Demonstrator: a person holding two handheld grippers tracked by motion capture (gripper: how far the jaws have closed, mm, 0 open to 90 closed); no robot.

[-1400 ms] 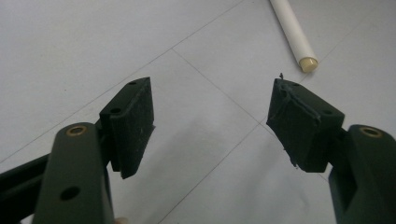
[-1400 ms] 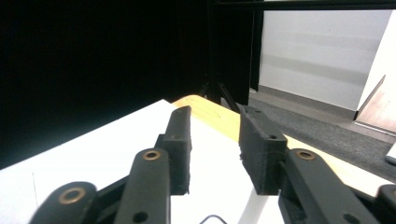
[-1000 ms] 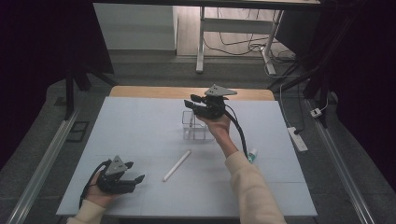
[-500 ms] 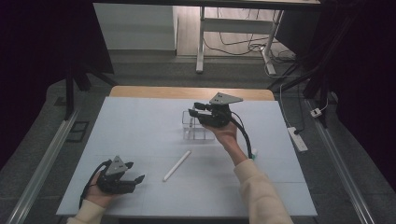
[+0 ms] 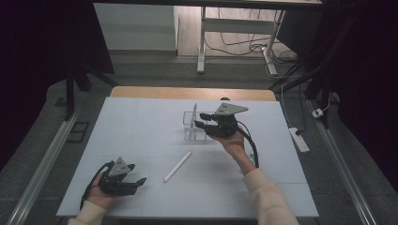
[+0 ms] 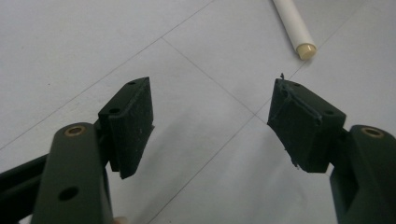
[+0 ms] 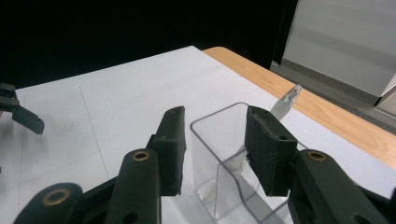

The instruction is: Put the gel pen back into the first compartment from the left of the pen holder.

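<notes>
The right gripper view shows the right gripper (image 7: 212,149) parted astride the clear box's (image 7: 224,154) wall; left gripper (image 6: 210,126) gapes empty.

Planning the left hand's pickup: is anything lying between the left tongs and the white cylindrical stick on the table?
Nothing visible does: bare white table separates the open left tongs from the white cylindrical stick.

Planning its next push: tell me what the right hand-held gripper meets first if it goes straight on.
Probably the clear container: the right hand-held gripper has its open jaws astride the near wall.
</notes>
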